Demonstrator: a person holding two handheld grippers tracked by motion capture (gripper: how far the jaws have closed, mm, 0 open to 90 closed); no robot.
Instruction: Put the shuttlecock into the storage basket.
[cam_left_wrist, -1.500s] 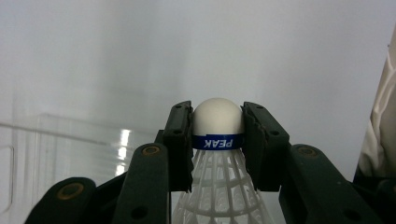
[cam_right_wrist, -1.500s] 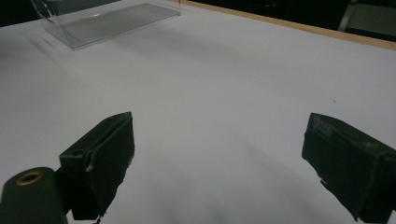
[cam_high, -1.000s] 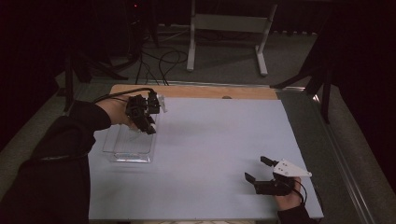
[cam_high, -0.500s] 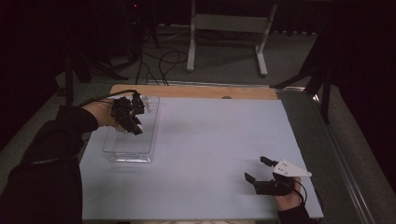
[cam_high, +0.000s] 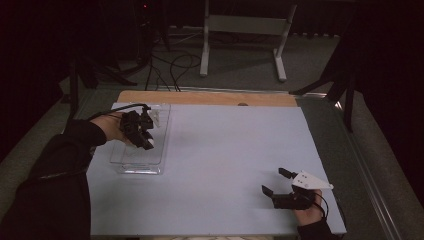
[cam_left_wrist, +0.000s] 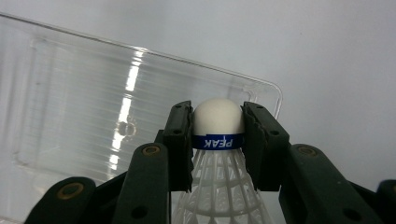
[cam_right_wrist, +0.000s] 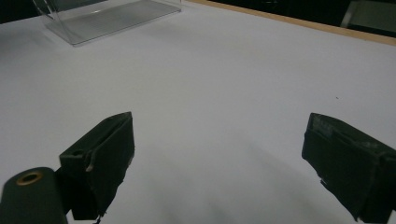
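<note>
Placement of a shuttlecock into a clear plastic tray near the left edge of the tabletop. The left tongs are pinched on the shuttlecock at its blue band, just below the white cork, with the skirt trailing back between the arms; they are held over the tray, cork pointing down toward its ribbed floor. The right tongs are spread wide, pinch nothing, and rest near the right front corner of the tabletop, well apart from the tray. For a clean placement, the cork is best kept inside the tray's rim and brought low before the grip is loosened, since a release from height is likely to let the light shuttlecock bounce or roll out. The pinch is best kept on the cork, not the skirt, which appears easily crushed.
</note>
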